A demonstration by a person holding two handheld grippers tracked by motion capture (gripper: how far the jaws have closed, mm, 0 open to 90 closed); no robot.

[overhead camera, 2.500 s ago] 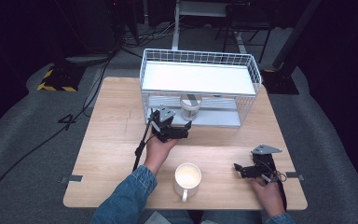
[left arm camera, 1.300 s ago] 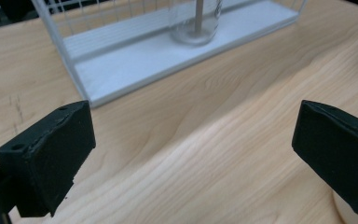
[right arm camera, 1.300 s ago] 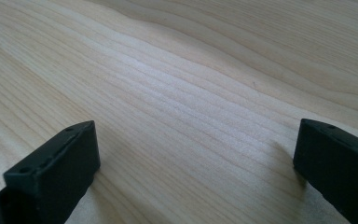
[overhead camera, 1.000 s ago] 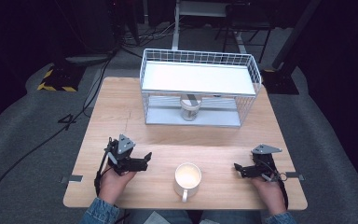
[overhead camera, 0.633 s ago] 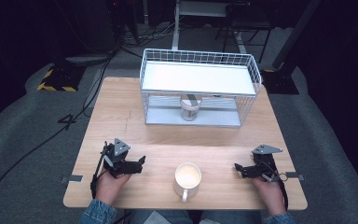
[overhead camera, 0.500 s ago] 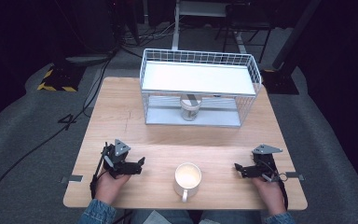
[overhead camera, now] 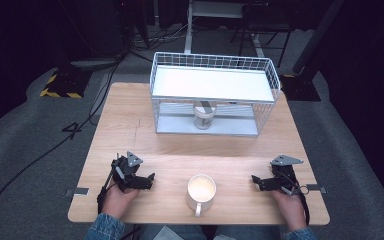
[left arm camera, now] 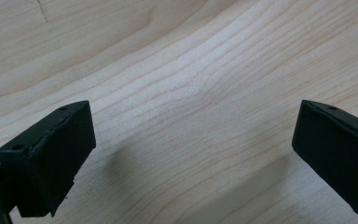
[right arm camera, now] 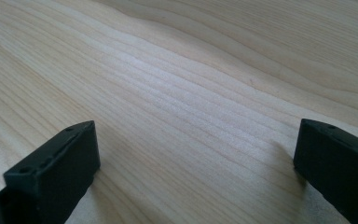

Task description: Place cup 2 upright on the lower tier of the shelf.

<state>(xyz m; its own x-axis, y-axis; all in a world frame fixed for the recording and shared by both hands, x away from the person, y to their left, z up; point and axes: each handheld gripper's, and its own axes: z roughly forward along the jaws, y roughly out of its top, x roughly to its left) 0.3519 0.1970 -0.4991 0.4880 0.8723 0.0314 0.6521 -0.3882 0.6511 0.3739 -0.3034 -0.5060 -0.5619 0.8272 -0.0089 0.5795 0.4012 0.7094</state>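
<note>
Low on the pale wooden table [overhead camera: 130, 130], the left gripper [overhead camera: 147, 179] rests wide open, empty. Between the grippers stands a white ceramic mug [overhead camera: 201, 191]. The right gripper [overhead camera: 256, 181] also gapes empty. Wire partly hides a small jar [overhead camera: 203, 116] inside the white wire rack [overhead camera: 215, 92].

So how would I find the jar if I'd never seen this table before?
Look for the white wire rack at the far side of the wooden table. The jar stands on its bottom shelf, under the white top shelf. Unlike the mug near the front edge, it has no handle.
</note>
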